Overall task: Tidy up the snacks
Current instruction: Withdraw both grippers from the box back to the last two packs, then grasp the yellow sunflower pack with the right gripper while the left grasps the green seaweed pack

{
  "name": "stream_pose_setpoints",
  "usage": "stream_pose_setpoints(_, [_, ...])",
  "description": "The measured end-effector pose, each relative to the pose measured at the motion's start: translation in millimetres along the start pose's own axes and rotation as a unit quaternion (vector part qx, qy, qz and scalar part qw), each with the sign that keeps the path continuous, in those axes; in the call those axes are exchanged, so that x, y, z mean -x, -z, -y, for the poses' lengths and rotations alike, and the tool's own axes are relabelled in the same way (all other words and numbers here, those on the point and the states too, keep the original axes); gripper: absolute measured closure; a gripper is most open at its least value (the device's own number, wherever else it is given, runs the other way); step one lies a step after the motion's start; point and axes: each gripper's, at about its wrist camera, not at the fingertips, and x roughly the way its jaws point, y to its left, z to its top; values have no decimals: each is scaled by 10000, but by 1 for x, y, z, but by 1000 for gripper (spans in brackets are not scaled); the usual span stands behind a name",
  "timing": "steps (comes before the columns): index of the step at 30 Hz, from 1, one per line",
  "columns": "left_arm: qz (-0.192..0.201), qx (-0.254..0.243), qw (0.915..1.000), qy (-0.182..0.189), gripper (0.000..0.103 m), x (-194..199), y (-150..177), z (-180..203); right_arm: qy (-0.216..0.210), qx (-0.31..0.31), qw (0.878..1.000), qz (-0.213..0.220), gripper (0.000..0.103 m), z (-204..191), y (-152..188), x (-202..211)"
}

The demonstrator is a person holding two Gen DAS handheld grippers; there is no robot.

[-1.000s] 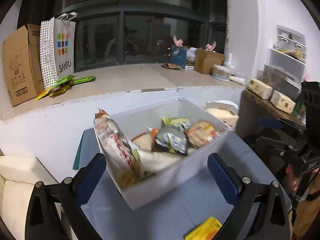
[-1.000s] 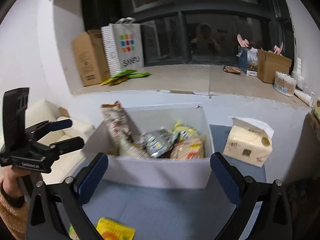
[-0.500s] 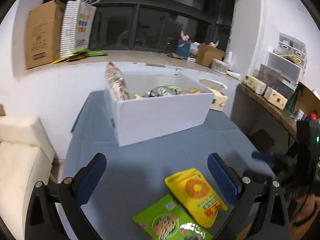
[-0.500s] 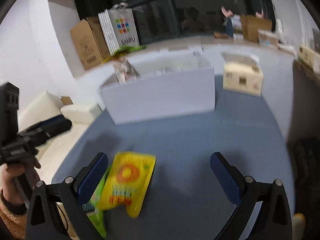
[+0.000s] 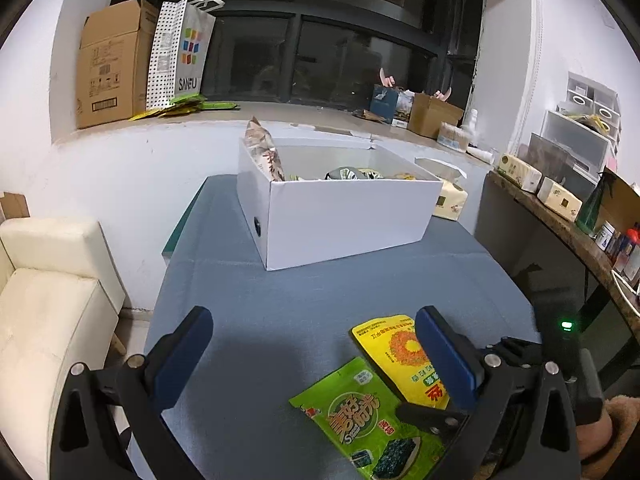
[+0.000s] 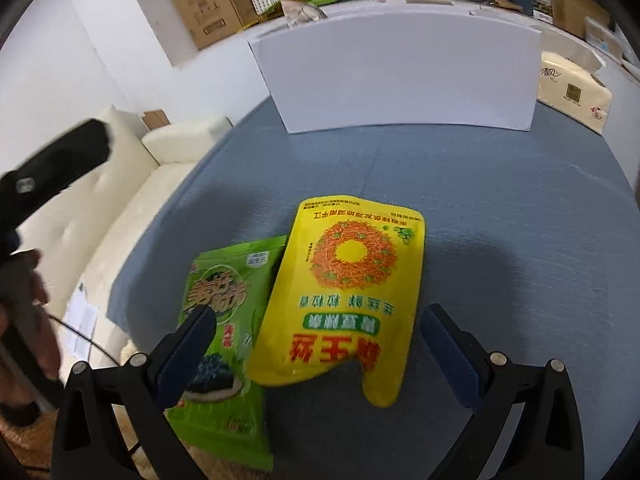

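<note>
A yellow snack pouch [image 6: 348, 284] lies flat on the blue table, overlapping a green seaweed snack pack [image 6: 224, 320] to its left. My right gripper [image 6: 318, 344] hovers open just above the near end of the yellow pouch, one finger on each side. In the left wrist view the yellow pouch [image 5: 396, 356] and the green pack [image 5: 368, 412] lie at the lower right. My left gripper [image 5: 312, 356] is open and holds nothing, to the left of them. A white box [image 5: 344, 212] with several snack bags inside stands at the far end of the table.
A tissue pack [image 6: 572, 84] sits right of the white box [image 6: 396, 76]. A cream sofa [image 5: 44, 300] stands left of the table [image 5: 320, 288]. The window ledge behind holds a cardboard box [image 5: 112, 64] and a paper bag [image 5: 180, 52]. A shelf with bottles runs along the right.
Both grippers have pulled back from the white box and dropped toward the near table edge. The right gripper now straddles the yellow pouch, which looks much larger.
</note>
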Motion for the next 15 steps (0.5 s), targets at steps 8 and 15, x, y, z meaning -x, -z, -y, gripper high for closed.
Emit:
stream_pose_setpoints(8, [-252, -124, 9996, -56, 0, -7, 17, 5, 393, 166, 9990, 100, 36, 2, -3, -2])
stream_pose_setpoints(15, [-465, -48, 9989, 86, 0, -13, 20, 9, 261, 279, 9986, 364, 70, 9, -2, 14])
